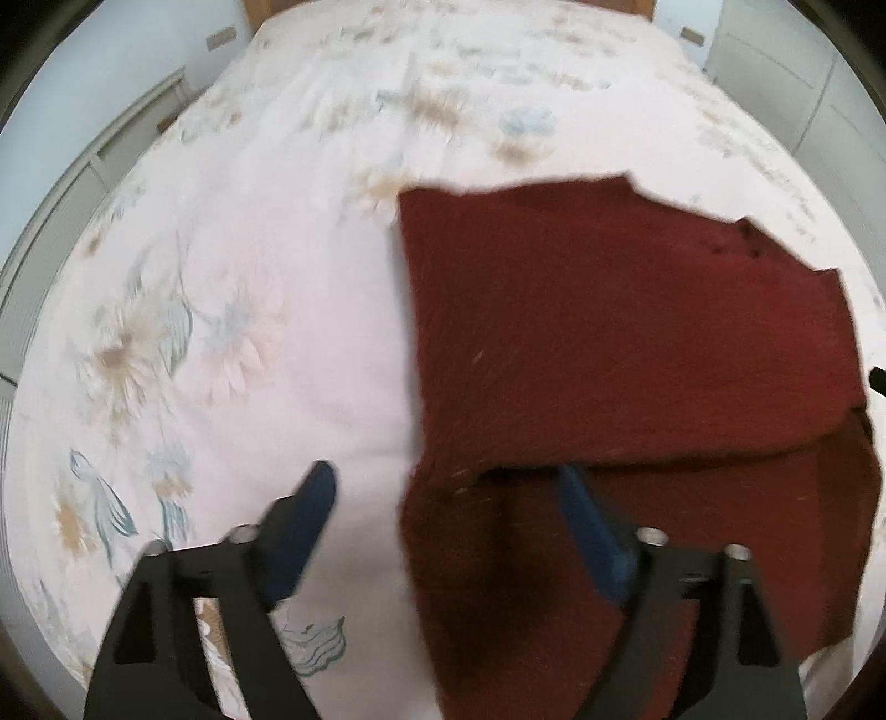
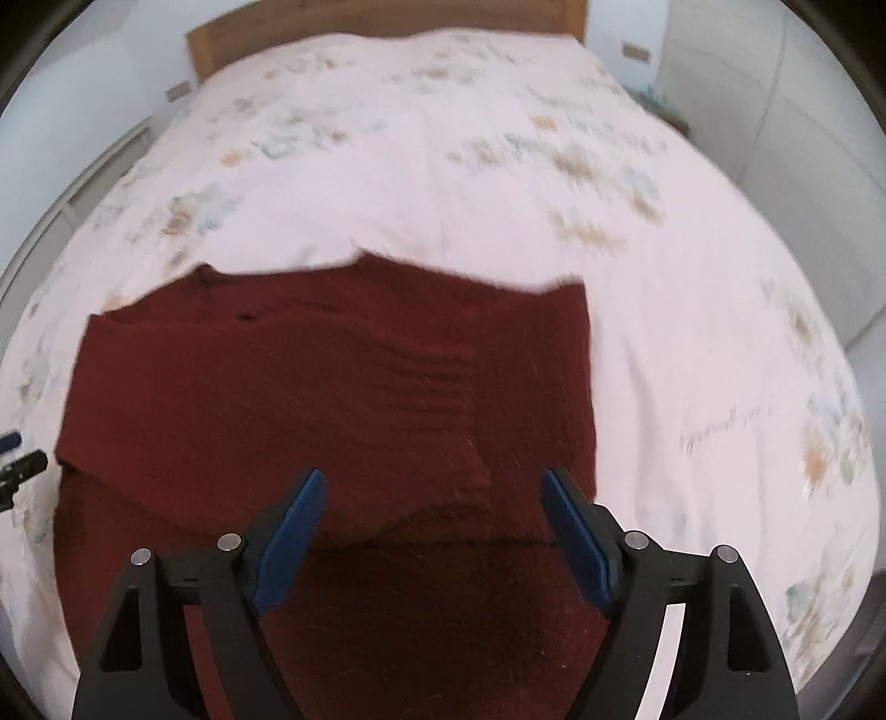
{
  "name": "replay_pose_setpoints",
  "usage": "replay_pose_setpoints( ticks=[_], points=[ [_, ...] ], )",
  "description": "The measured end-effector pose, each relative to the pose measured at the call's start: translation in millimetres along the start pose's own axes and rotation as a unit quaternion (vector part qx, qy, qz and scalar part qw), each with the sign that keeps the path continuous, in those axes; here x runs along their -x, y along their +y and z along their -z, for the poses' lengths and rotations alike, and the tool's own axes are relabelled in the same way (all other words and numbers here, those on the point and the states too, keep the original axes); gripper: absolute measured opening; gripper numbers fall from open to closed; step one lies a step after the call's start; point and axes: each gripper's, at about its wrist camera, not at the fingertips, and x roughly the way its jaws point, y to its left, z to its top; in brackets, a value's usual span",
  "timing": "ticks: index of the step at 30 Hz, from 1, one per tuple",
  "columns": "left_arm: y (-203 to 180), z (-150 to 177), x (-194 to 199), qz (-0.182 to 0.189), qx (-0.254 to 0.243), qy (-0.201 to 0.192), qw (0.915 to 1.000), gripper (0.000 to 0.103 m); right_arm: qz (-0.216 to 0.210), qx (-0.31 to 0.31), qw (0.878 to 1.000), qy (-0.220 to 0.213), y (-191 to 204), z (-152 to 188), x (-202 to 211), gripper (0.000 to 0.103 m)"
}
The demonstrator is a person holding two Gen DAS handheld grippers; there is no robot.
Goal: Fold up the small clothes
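- Left wrist view: left gripper (image 1: 446, 487) stands with jaws apart, nothing between them, over the left edge of the dark red garment (image 1: 637, 343).
- Right gripper (image 2: 432, 498) likewise spread and empty above the folded cloth.
- Garment lies on the floral bedspread (image 2: 498, 166), one fold laid over.
- Judged step: fold released; the next move calls for regripping an edge for a further fold.

blur: bedspread (image 1: 249, 332) print smeared | cut off: red garment (image 2: 332, 387) (near edge, behind tongs)

Bed (image 2: 498, 183) with pale floral cover, wooden headboard (image 2: 387, 27) at far end — dark red knit garment (image 2: 332, 387) lies flat on it, folded over, near edge doubled.
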Motion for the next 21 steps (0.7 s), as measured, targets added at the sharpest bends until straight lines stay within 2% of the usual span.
replay_pose_setpoints(
  ticks=[1,3,7,12,18,21],
  points=[
    [-4.3,-3.2,5.8,0.002,-0.003,-0.006,1.0,0.096,-0.001,0.009,1.0,-0.007,7.7,-2.7,3.9,0.087],
    [-21.2,-14.3,16.9,0.006,-0.011,-0.022,0.9997,0.101,-0.001,0.026,1.0,-0.016,23.9,-6.2,7.6,0.09],
    [-52.9,-28.2,19.8,0.027,-0.013,-0.044,0.9986,0.102,-0.002,0.058,0.998,-0.021,57.4,-6.6,-2.7,0.101],
    [-96.9,-33.4,-5.0,0.03,-0.021,-0.041,0.9985,0.102,0.001,0.077,0.997,-0.01,80.9,5.2,-33.2,0.102],
    [-110.0,-21.9,-54.8,0.022,-0.029,-0.012,0.9993,0.102,0.016,0.086,0.996,0.019,72.3,30.0,-77.4,0.102],
    [-104.5,-18.9,-69.1,0.004,-0.043,-0.01,0.999,0.102,0.009,0.066,0.998,0.01,53.8,36.8,-81.3,0.102]
  ],
)
